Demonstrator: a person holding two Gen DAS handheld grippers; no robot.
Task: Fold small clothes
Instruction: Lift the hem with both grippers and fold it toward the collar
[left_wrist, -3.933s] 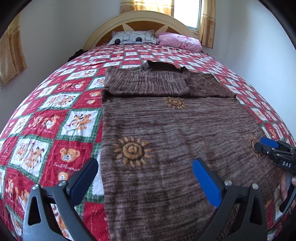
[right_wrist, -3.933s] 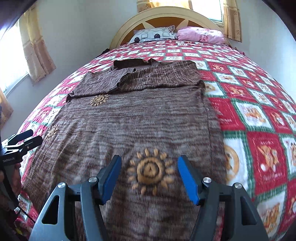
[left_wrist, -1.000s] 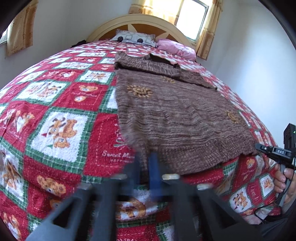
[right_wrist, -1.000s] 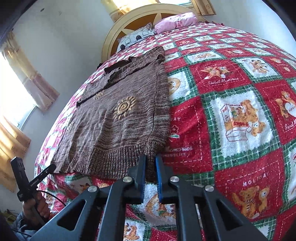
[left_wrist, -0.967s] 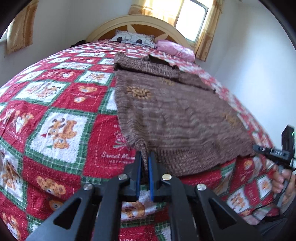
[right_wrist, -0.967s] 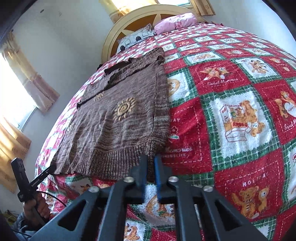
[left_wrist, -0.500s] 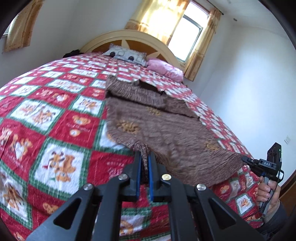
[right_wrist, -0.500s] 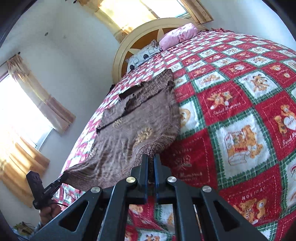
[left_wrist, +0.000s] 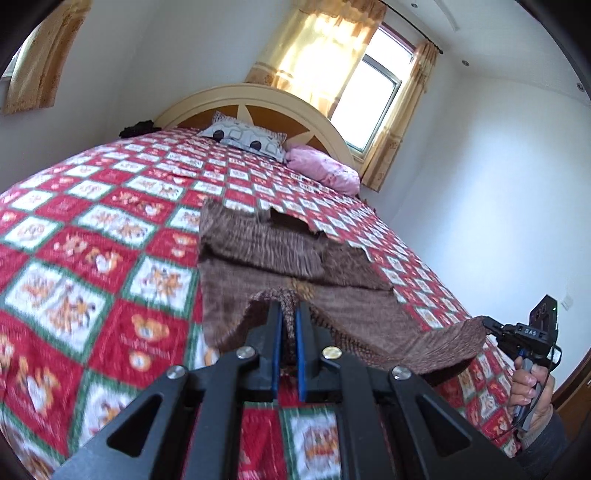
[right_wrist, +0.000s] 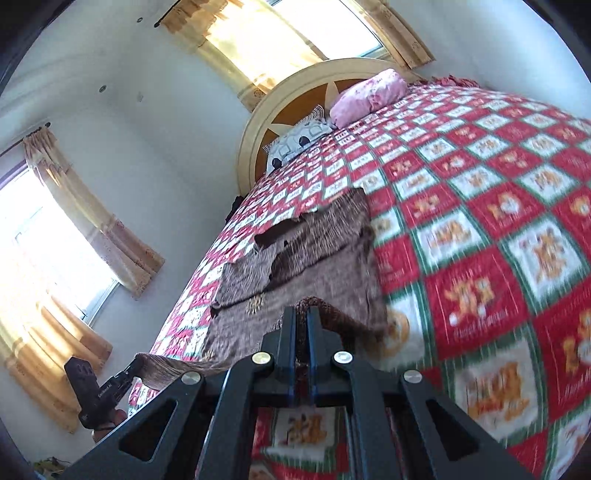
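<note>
While we hold both tools above the foot of the bed, the brown marled knitted sweater with orange sun motifs (left_wrist: 258, 254) lies on the red, green and white teddy-bear patchwork bedspread (left_wrist: 92, 236), its neck end toward the cream arched wooden headboard (left_wrist: 258, 107). Our left claw (left_wrist: 287, 334) is clenched on one bottom corner of the sweater, the hem bunched between its blue pads. Our right claw (right_wrist: 302, 341) is clenched on the other bottom corner in the same way. Between the two claws the hem hangs clear of the bedspread, sagging, while the folded sleeves and collar rest flat farther up the bed. In the left view, the right claw (left_wrist: 487, 324) pinches its corner at the far right.
</note>
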